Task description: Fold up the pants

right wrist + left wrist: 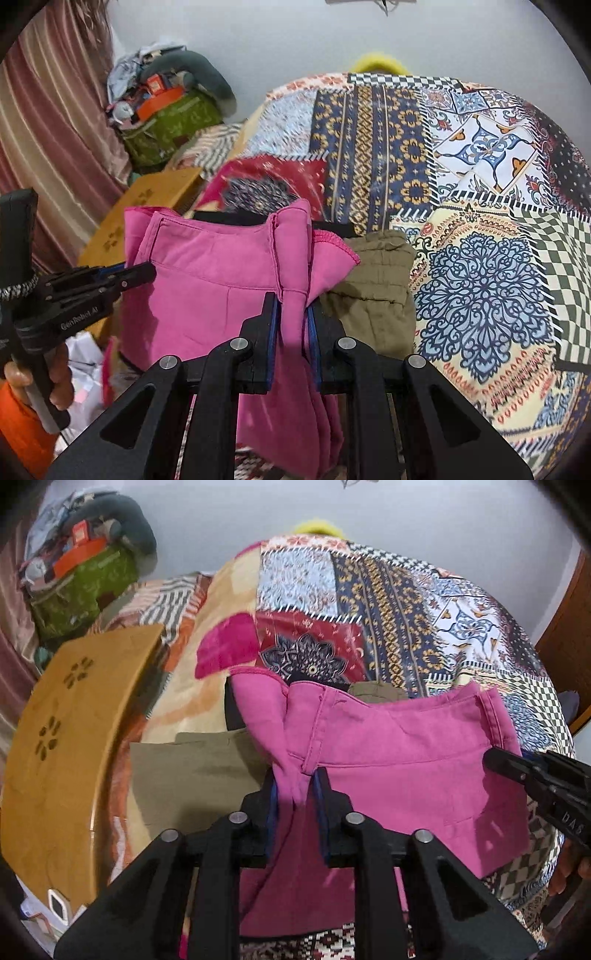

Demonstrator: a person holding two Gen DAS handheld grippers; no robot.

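Pink pants [406, 760], held up by their waistband between two handheld grippers above a bed spread with a patchwork bedspread [388, 602]. Left gripper [294, 775], seen from its own wrist camera, has a bunched fold of the pink waistband between its blue-lined fingers [320, 801]; cloth fills the gap and the jaws stand clenched on it, though the left pad seems to sit slightly off the fabric. Right gripper [291, 302], in its own view, pinches the other corner of the waistband, jaws closed tight on the cloth. Each tool also appears in the other's view: the right gripper at the right edge of the left view, the left gripper with the person's hand [55, 384] around its handle at the left edge of the right view. The pant legs hang down below the fingers, out of sight beneath the tools. Olive-green garment [373, 284] lies on the bedspread just behind the pink pants. Wooden board [62, 746] with flower cut-outs lies at the left; a heap of bags and clothes [166, 107] sits by the wall beside a pink curtain [55, 122].
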